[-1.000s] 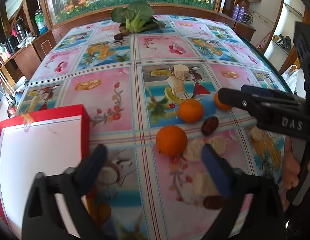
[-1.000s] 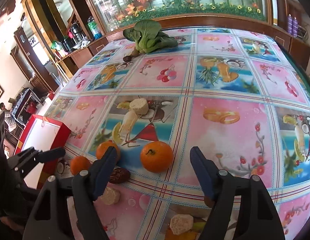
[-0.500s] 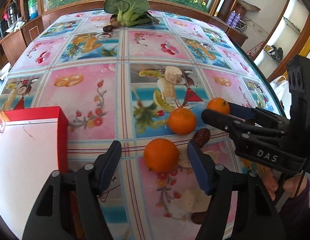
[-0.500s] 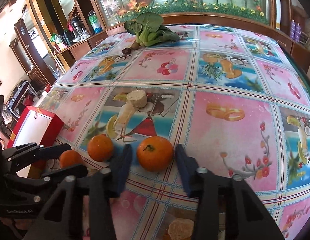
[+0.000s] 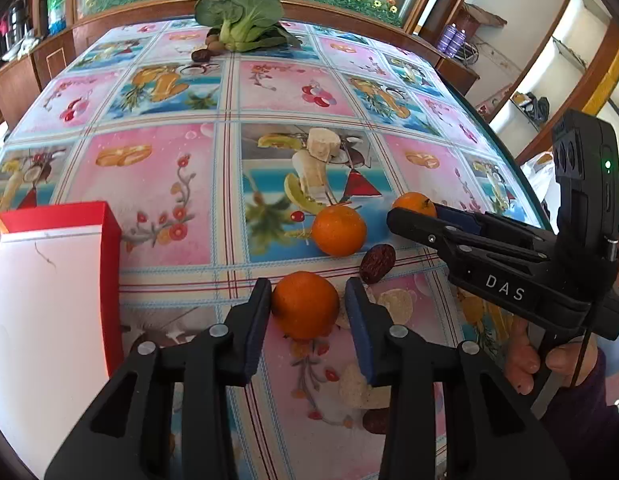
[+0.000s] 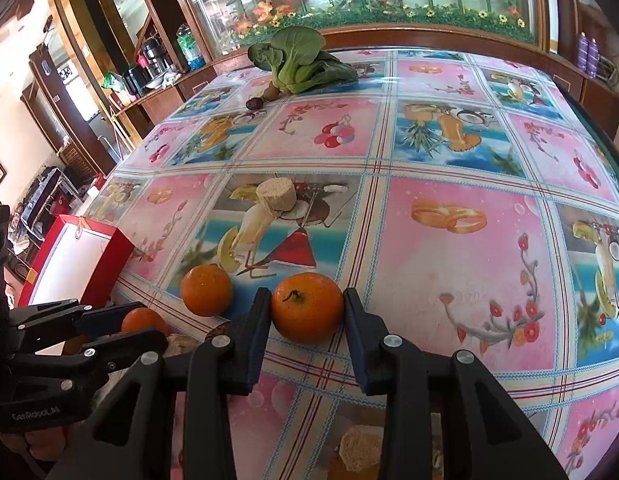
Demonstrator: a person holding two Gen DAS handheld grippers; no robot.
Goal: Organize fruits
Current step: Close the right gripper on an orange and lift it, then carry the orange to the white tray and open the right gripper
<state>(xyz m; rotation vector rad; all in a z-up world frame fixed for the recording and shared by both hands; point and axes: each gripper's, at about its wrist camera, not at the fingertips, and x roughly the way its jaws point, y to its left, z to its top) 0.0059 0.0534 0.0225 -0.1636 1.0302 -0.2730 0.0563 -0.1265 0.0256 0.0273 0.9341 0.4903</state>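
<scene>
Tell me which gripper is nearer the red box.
Left. The left gripper, jaws closing around an orange, sits right beside the red box; the right gripper, clamped on a second orange, is farther away, beyond the left one.

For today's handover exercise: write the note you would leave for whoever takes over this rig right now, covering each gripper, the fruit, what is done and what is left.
Left gripper: jaws closing around the nearest orange, which sits on the table; left pad touches, right pad shows a sliver of gap.
Right gripper: shut on the far-right orange, not yet lifted.
Third orange lies loose between them, a brown date beside it.
Red box stands at the left, and no fruit shows in it.
Done: both oranges approached, one gripped.
Left: lift and place them, probably in the box, then fetch the rest.
</scene>
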